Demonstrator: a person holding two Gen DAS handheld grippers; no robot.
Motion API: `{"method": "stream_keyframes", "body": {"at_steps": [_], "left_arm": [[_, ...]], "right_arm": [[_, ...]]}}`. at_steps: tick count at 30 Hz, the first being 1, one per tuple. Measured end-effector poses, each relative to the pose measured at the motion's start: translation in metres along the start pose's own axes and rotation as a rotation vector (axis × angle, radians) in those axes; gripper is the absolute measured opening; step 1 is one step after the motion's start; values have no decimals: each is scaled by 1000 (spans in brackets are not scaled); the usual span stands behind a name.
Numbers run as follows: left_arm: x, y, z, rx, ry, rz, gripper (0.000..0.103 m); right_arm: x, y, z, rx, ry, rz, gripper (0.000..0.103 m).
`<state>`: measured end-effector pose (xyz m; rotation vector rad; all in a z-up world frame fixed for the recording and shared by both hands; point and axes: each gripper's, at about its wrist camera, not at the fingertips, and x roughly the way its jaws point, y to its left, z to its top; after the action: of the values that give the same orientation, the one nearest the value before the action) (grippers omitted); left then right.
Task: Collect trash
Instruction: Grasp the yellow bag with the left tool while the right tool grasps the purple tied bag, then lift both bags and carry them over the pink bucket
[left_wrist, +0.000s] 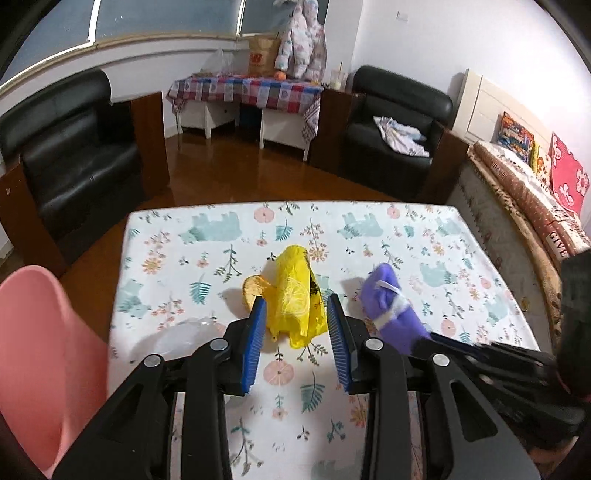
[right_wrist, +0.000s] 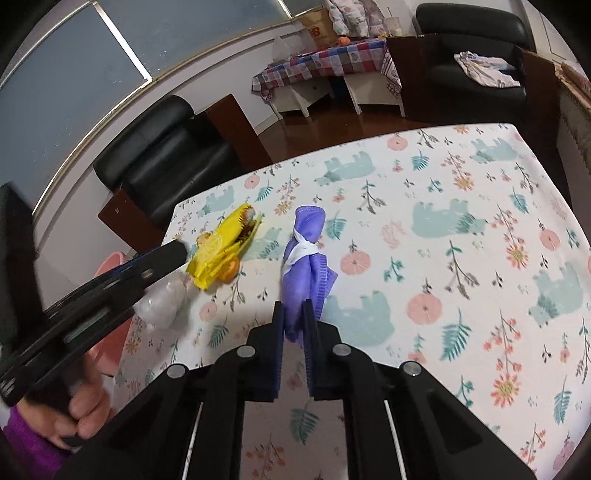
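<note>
On floral cloth (right_wrist: 443, 206), right claw (right_wrist: 293, 314) pinches crumpled purple mask (right_wrist: 304, 266).

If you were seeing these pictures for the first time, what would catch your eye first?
Probably the bright yellow plastic bag mid-table on the floral tablecloth, framed by the open left gripper. Beside it to the right, the right gripper is shut on a purple face mask. A pink bin stands off the table's left edge.

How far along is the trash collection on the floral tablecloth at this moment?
Done: nothing visibly binned. In hand: the right gripper is shut on the purple cloth bundle tied with a white band; the open left gripper straddles the crumpled yellow plastic bag. Left: the orange peel, the clear plastic wad, and the pink bin.
</note>
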<state>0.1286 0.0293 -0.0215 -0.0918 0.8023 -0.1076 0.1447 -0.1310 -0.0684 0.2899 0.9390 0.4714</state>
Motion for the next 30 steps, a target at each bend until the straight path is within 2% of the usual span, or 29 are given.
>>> {"method": "stream_keyframes", "body": {"at_steps": [8, 9, 10, 12, 13, 16, 30], "left_arm": [[31, 4, -1, -32, 64, 17, 32], [31, 4, -1, -31, 65, 18, 27], [31, 3, -3, -27, 64, 17, 16], [28, 1, -4, -29, 56, 13, 11], [24, -1, -6, -29, 47, 9, 7], [12, -5, -7, -20, 25, 9, 6], [-73, -9, -34, -63, -91, -13, 6]], "right_arm": [[-8, -14, -6, 21, 6, -1, 9], [-8, -15, -7, 24, 7, 0, 9], [-8, -16, -7, 25, 5, 0, 9], [-9, -15, -8, 21, 3, 2, 9], [-9, -15, -9, 19, 3, 4, 9], [-12, -12, -10, 16, 0, 11, 9], [-36, 15, -21, -58, -30, 39, 9]]}}
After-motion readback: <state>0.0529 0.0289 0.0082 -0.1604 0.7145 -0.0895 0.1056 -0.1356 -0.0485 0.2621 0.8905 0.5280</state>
